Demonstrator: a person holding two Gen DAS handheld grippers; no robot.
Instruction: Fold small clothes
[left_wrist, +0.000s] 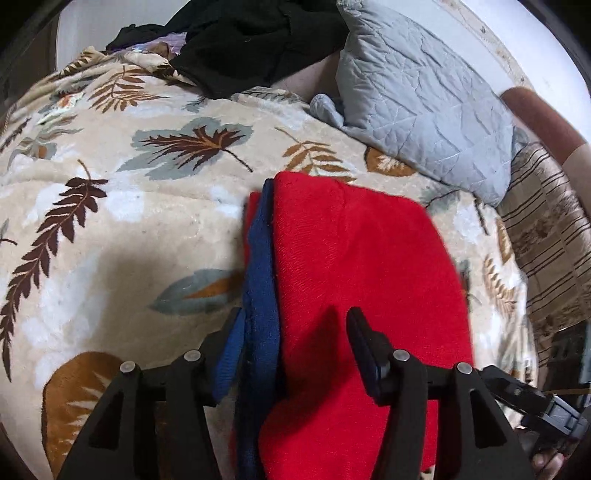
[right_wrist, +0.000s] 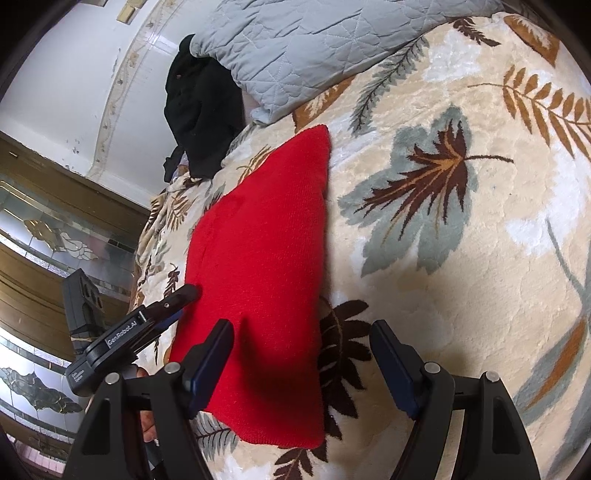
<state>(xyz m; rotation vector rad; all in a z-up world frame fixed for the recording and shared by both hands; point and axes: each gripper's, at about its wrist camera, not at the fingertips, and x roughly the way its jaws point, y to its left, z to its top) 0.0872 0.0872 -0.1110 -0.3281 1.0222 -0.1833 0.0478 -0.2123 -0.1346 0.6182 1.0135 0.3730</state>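
— Black fingers fill the bottom of the left wrist view. How does the left gripper (left_wrist: 295, 332) stand?

— Spread wide, holding nothing. Between its fingers lies the red garment (left_wrist: 354, 280), folded flat on the bed, with a dark blue layer (left_wrist: 260, 295) showing along its left edge. Whether that blue is part of the same piece or a second one cannot be told. The blue pad of the left finger sits right against the blue fabric; the right finger hangs over the red cloth.

— And the right gripper (right_wrist: 301, 354)?

— Also wide open and empty. Its left finger is over the near part of the red garment (right_wrist: 258, 280), its right finger over the leaf-patterned blanket (right_wrist: 461, 295) beside it. Whether the fingertips touch the cloth is not clear.

— Do the two grippers see each other?

— Yes. In the right wrist view the left gripper (right_wrist: 184, 299) comes in from the left, its tip at the edge of the red cloth. In the left wrist view part of the right gripper (left_wrist: 535, 406) shows at the lower right.

— What else is on the bed?

— A grey quilted pillow (left_wrist: 421, 99) beyond the garment, and a heap of black clothes (left_wrist: 251, 40) farther back, near the wall.
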